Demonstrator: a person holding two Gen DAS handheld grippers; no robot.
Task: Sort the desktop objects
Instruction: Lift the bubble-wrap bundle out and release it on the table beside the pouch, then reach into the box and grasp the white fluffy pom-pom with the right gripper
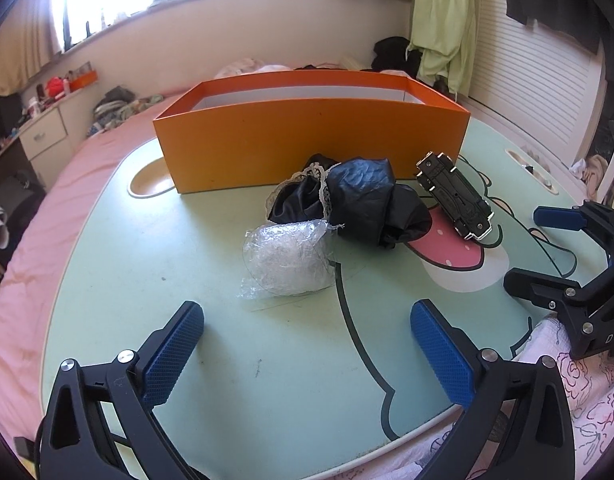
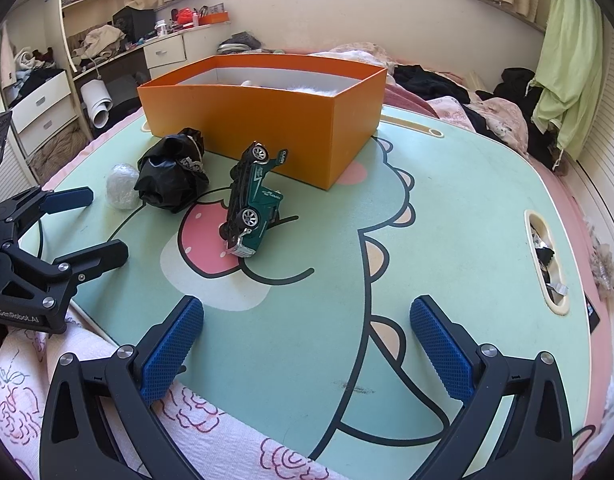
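both tools open, empty – toy car tipped

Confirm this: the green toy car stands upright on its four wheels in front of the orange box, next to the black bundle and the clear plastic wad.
Not quite. The green toy car lies tipped on its side, wheels facing sideways; the right wrist view shows that, and the left wrist view shows its underside. The rest holds: it is in front of the orange box, next to the black bundle and the clear plastic wad.
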